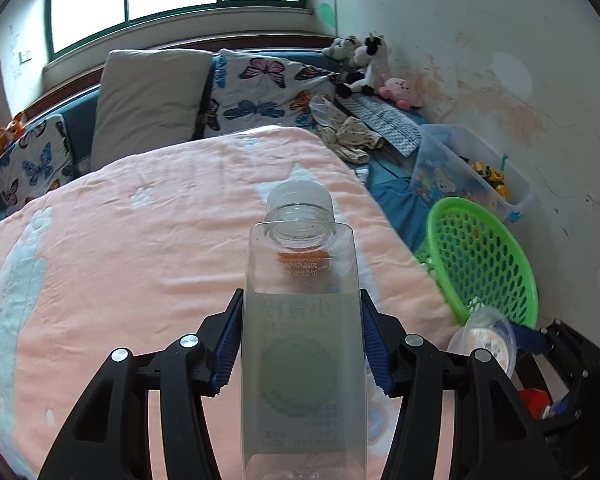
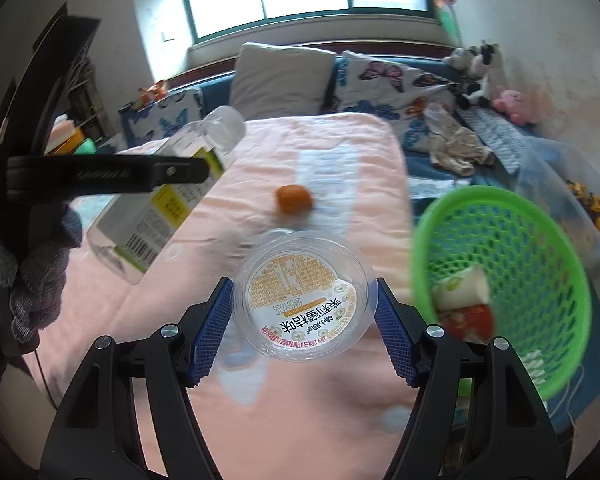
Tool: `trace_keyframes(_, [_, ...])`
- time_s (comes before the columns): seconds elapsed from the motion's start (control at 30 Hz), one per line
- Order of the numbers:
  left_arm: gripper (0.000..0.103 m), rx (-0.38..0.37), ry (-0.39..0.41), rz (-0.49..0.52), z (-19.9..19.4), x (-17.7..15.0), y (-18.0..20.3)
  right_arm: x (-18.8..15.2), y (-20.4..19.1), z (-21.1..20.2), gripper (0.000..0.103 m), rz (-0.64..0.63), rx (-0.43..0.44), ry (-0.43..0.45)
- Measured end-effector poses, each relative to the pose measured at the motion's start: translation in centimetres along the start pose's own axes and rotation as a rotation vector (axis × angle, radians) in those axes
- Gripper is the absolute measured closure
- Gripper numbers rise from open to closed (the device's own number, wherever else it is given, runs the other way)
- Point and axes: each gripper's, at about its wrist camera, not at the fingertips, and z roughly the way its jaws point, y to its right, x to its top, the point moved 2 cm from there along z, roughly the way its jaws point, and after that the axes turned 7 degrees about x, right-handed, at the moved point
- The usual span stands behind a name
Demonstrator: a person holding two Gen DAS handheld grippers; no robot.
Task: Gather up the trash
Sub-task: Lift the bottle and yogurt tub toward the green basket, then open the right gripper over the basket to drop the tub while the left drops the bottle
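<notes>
Your left gripper (image 1: 302,344) has its blue pads (image 1: 226,350) pressed on both flat sides of a clear square bottle (image 1: 302,320), cap pointing away from you, held up over the pink blanket (image 1: 140,240); the right-wrist view shows that same bottle (image 2: 168,196) tilted, with your gloved hand (image 2: 32,256) on the handle. Your right gripper (image 2: 304,320) is clamped on a clear plastic cup (image 2: 302,294) with a printed foil lid, pads (image 2: 210,322) touching its rim on either side, and the cup sits in the air near the left rim of the green basket (image 2: 540,240). Inside the basket lie a white wrapper (image 2: 462,286) and a red piece (image 2: 470,320), touching each other. An orange lump (image 2: 294,199) rests on the blanket beyond the cup, well apart from the basket. Pillows (image 2: 284,80) and soft toys (image 2: 480,68) line the far wall under the window
</notes>
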Motion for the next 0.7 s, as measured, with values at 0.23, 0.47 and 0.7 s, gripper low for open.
trace_keyframes(0.23, [0.050, -0.041, 0.007, 0.060, 0.5, 1.3, 4.8, 0.0, 7.1, -2.7, 0.033, 0.095, -0.129, 0.024])
trace_keyframes(0.47, [0.050, -0.073, 0.006, 0.110, 1.1, 2.3, 8.4, -1.2, 13.1, -3.5, 0.033, 0.195, -0.222, 0.014])
trace_keyframes(0.7, [0.050, -0.101, -0.003, 0.157, 1.9, 3.0, 11.9, -2.6, 16.9, -3.7, 0.032, 0.282, -0.265, 0.007])
